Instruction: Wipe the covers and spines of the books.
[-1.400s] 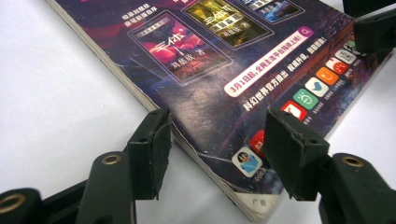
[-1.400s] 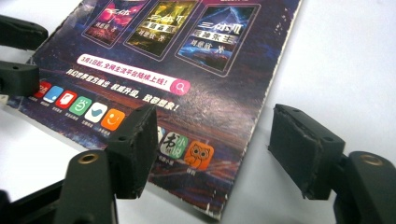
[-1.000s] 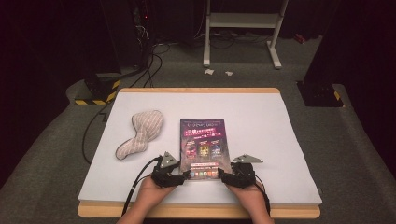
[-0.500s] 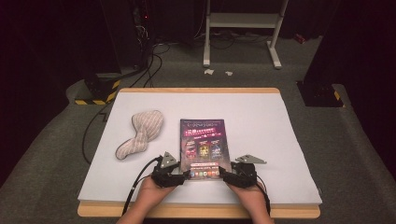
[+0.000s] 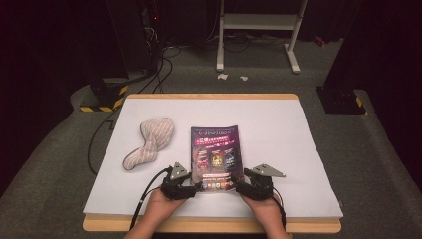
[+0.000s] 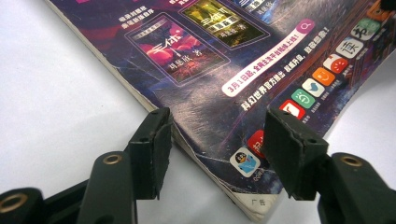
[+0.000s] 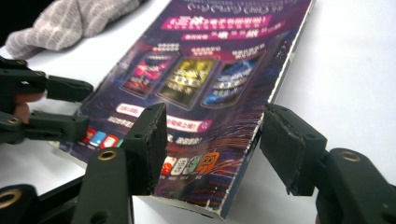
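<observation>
Purple-covered magazine (image 5: 215, 157) lies flat near the front edge of the white tabletop (image 5: 298, 149), its two near corners bracketed. The right hand-held gripper (image 7: 212, 140) has just been narrowing its jaws around the right corner — pads not yet pressing. The left hand-held gripper (image 6: 215, 144) straddles the other corner, jaws apart. A lift looks close. A striped cloth (image 5: 149, 142) lies apart, left.
</observation>
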Demonstrator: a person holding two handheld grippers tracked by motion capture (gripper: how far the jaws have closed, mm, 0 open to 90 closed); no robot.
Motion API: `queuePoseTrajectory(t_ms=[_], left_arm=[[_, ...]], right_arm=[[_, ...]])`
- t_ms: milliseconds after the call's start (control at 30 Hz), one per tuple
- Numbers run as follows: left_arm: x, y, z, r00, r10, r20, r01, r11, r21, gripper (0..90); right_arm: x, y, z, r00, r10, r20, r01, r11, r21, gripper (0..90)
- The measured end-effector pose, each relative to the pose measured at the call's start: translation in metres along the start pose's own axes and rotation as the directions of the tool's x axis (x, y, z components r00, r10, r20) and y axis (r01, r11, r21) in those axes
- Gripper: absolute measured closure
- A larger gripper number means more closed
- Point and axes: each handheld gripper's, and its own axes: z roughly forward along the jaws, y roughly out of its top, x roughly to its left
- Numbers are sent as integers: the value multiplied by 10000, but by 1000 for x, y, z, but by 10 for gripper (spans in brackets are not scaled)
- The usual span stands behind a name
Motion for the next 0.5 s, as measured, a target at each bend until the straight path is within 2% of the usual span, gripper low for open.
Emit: queuePoseTrajectory(t_ms=[100, 367, 433, 500], left_arm=[[1, 0, 0, 10000, -20, 12, 20, 10000, 4, 427], [2, 0, -1, 10000, -85, -22, 85, 10000, 33, 427], [2, -1, -1, 9999, -170, 11, 170, 9999, 23, 427], [2, 0, -1, 9998, -208, 7, 208, 9998, 32, 427]], right_arm=[[6, 3, -1, 9998, -207, 48, 208, 9996, -202, 413], [16, 4, -2, 9982, -428, -425, 414, 9986, -331, 428], [19, 3, 1, 9956, -471, -815, 468, 9989, -58, 438], [25, 1, 4, 9949, -782, -632, 789, 9969, 76, 433]])
